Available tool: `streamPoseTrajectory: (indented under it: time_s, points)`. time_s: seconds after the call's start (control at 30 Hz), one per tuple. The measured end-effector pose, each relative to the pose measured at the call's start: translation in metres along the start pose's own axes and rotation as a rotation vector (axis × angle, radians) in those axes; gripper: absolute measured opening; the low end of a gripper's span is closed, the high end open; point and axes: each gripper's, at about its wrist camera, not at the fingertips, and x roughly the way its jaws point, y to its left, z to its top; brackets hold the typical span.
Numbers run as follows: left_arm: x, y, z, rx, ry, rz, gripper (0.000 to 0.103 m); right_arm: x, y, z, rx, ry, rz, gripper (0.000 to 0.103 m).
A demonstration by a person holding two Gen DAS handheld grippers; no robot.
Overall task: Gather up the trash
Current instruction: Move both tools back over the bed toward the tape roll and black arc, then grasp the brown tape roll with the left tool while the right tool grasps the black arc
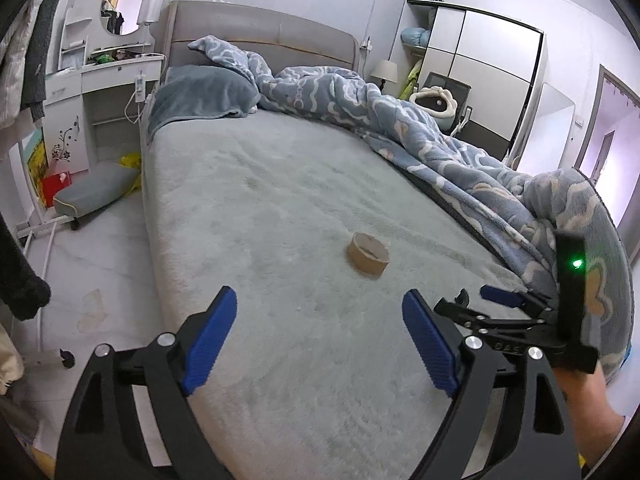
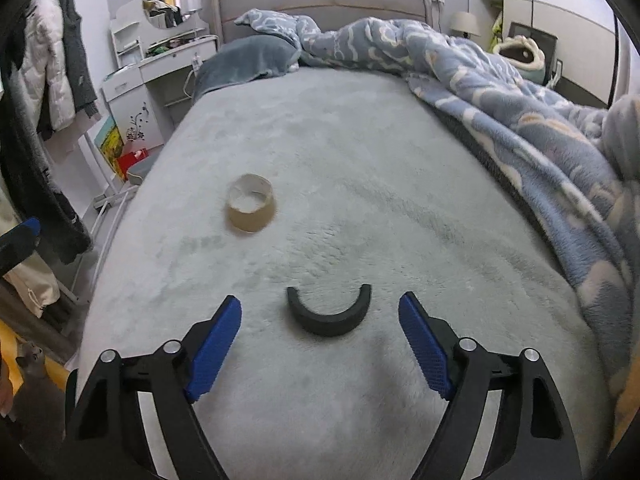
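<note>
- Both grippers hang over the foot of the bed (image 1: 280, 184), which is covered with a pale grey fleece sheet.
- The left gripper (image 1: 320, 336) has its jaws spread wide with nothing between the blue pads; only bare sheet shows there.
- Ahead of it, apart from the fingertips, a tape roll (image 1: 367, 255) lies on the sheet: a brown cardboard ring, open end up.
- From the right wrist view the same tape roll (image 2: 251, 209) sits up and to the left, well clear of the right gripper.
- The right gripper (image 2: 320, 332) also has its jaws parted and grasps nothing; the pads stand clear on either side.
- Just in front of its fingertips, roughly centred between them, a black curved piece (image 2: 327, 316) lies flat on the sheet, its open side facing the headboard.
- In the left wrist view the right gripper (image 1: 472, 300) shows at the right edge, with a green light on its body and a hand (image 1: 592, 408) behind it.
- A crumpled blue blanket (image 2: 520, 120) with a cloud pattern is piled along the right side of the bed, up to the grey headboard (image 2: 320, 0).
- A grey-blue pillow (image 1: 200, 96) lies at the head on the left.
- A white dresser with an oval mirror (image 1: 116, 4) stands left of the bed; coats hang on a rack (image 2: 60, 72) nearer the foot.
</note>
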Motion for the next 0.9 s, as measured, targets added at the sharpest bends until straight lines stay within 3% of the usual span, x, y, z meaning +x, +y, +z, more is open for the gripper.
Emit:
streamPoseTrajectory:
  time_s: [0.2, 0.37, 0.63, 0.9]
  points:
    - [0.02, -0.01, 0.005, 0.008, 0.006, -0.007, 0.088, 0.016, -0.004, -0.003, -0.016, 0.048, 0.008, 0.058]
    - [0.04, -0.016, 0.007, -0.044, 0.037, -0.018, 0.088, 0.022, -0.005, 0.0, -0.028, 0.047, 0.027, 0.05]
    - [0.069, -0.041, 0.009, -0.049, 0.063, 0.0, 0.089, 0.013, -0.015, 0.009, -0.026, 0.031, 0.065, 0.047]
    - [0.102, -0.062, 0.013, -0.038, 0.096, 0.022, 0.088, -0.004, -0.05, 0.012, 0.016, 0.002, 0.08, 0.047]
